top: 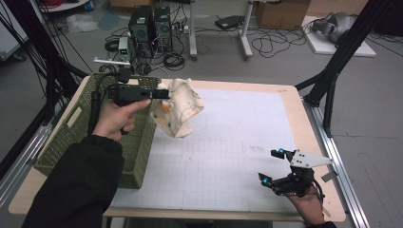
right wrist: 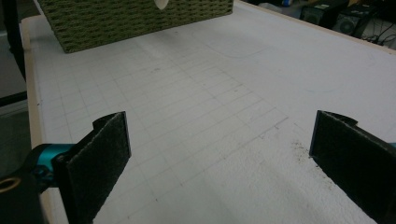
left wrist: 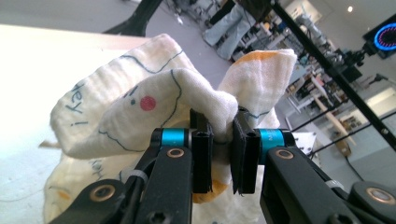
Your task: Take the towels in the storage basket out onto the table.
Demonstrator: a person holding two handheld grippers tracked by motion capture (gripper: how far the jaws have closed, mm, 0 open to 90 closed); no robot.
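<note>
Your left gripper (top: 161,94) has its jaws clamped on a fold of the cream cloth (top: 178,108), and you hold it lifted clear of the table (top: 294,114). The cloth hangs in the air at the far left of the scene, just beside the right rim of the green woven basket (top: 62,137) and partly over the white gridded mat (top: 228,156). In the left gripper view the pinch is plain: the two black pads press a bunched ridge of the cloth (left wrist: 154,107) between them, with the rest of the fabric billowing up on both sides (it carries thin blue line drawings, a red dot and orange patches). Your left hand (top: 116,118) sits above the basket, with the dark sleeve (top: 81,185) coming in from the near left.

Your right gripper (top: 273,167) is low at the near right corner of the mat, well apart from the cloth. Its jaws stand wide apart with nothing between them; the right gripper view shows bare mat (right wrist: 210,116) between the two pads, and the side wall of the basket (right wrist: 135,18) at the far end.
</note>
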